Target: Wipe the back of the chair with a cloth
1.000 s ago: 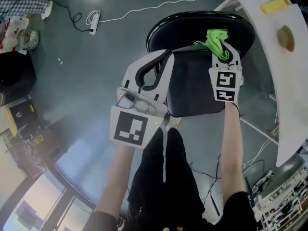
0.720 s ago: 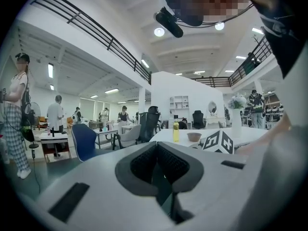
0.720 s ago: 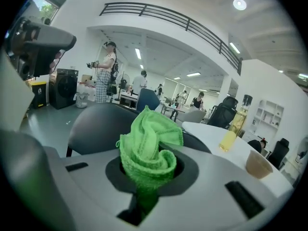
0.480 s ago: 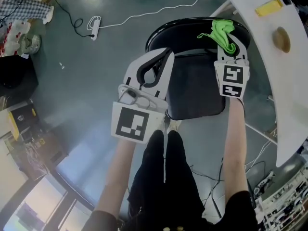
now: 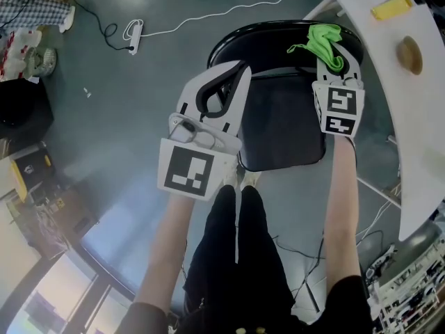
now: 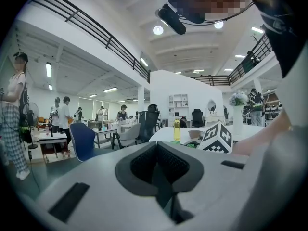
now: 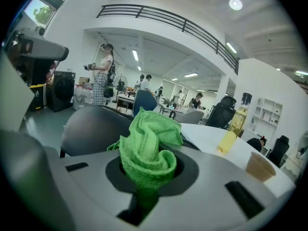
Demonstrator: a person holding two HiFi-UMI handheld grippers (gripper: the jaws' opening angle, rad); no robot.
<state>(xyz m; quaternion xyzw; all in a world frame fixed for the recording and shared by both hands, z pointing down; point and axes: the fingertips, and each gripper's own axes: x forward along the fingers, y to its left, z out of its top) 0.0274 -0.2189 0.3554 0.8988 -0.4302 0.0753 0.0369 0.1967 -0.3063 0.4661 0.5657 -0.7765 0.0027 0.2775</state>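
One gripper matters here: my right gripper [image 5: 337,54], clamped on the green cloth [image 5: 323,40], sits at the right end of the chair back [image 5: 264,37], whose long rim runs leftward (my left gripper [image 5: 236,72], closed on nothing, hangs near its left end).
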